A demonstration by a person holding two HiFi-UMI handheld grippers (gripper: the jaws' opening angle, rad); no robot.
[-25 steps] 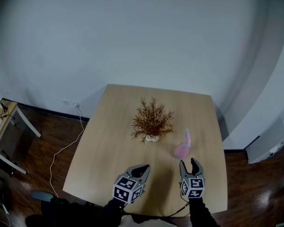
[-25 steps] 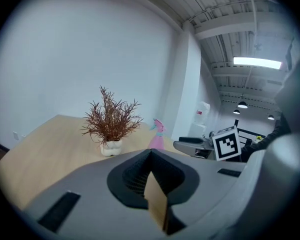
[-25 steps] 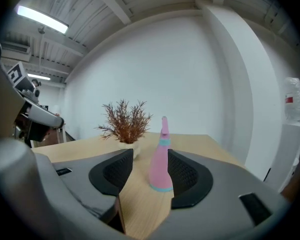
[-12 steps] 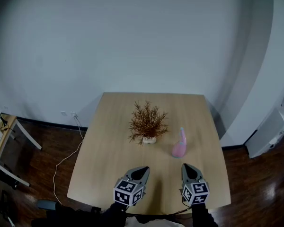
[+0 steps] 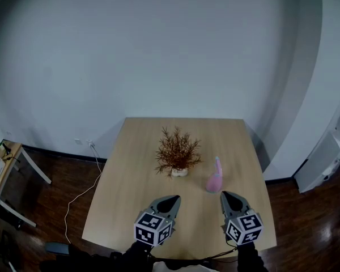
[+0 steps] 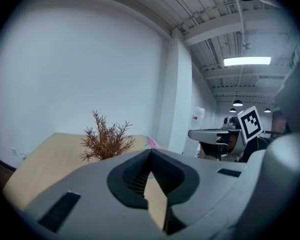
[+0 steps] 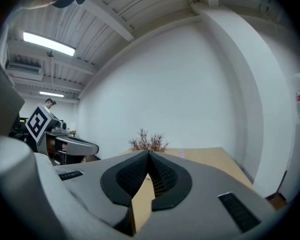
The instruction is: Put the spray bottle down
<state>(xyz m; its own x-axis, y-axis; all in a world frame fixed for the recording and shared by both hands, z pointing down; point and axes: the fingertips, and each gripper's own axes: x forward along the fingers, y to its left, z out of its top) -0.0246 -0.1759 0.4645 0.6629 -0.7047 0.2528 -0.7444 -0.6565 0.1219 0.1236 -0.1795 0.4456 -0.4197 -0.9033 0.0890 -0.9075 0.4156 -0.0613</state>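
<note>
The pink spray bottle (image 5: 215, 177) stands upright on the wooden table (image 5: 136, 174), just right of a small dried brown plant (image 5: 178, 154) in a pale pot. My right gripper (image 5: 227, 195) hovers near the table's front edge, a little short of the bottle, shut and empty. My left gripper (image 5: 173, 199) is beside it, in front of the plant, also shut with nothing in it. In the left gripper view the plant (image 6: 106, 141) and a sliver of the pink bottle (image 6: 152, 143) show past the closed jaws. The right gripper view shows the plant (image 7: 147, 141) and the bottle's top (image 7: 181, 154) beyond its closed jaws.
A white cable (image 5: 82, 188) trails over the dark wood floor left of the table. A small desk (image 5: 0, 166) stands at the far left and a white cabinet (image 5: 328, 154) at the right. A plain wall rises behind the table.
The right gripper's jaws went from open to shut, empty. Both grippers rose and drew back from the bottle, which stays standing on the table.
</note>
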